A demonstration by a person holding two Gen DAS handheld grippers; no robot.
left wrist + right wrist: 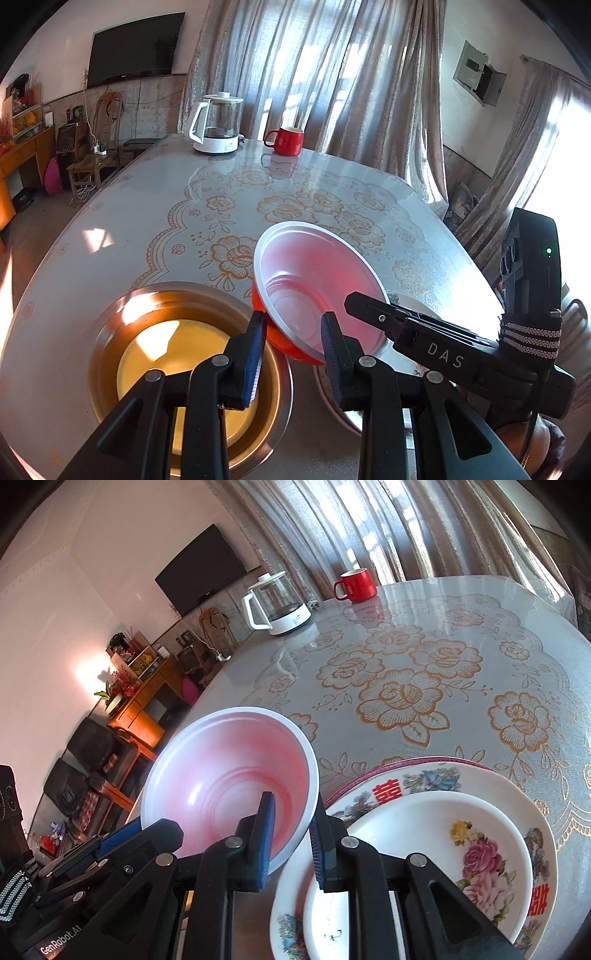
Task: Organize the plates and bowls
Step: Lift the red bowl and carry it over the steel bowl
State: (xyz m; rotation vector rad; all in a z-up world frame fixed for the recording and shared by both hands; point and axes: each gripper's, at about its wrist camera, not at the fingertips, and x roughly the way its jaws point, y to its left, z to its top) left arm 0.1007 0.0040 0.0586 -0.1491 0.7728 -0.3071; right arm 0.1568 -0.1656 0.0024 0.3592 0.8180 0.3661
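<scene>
Low in the centre of both wrist views, a red bowl (314, 291) with a white inside hangs tilted above the table (155, 206), its mouth facing up and toward the cameras. Left tongs (293, 332) and right tongs (293, 825) are each clamped on its rim. A metal basin (184, 365) sits lower left, and stacked flowered plates (443, 834) lower right.

White letters "DAS" stand on the black body of the right gripper (445, 355), seen from the left wrist. White lettering "GenRobot.AI" stands on the black body of the left gripper (61, 939), seen from the right wrist. The large floral-rimmed white plate (424, 779) carries red Chinese double-happiness characters, one at its far rim, another at its right rim.
</scene>
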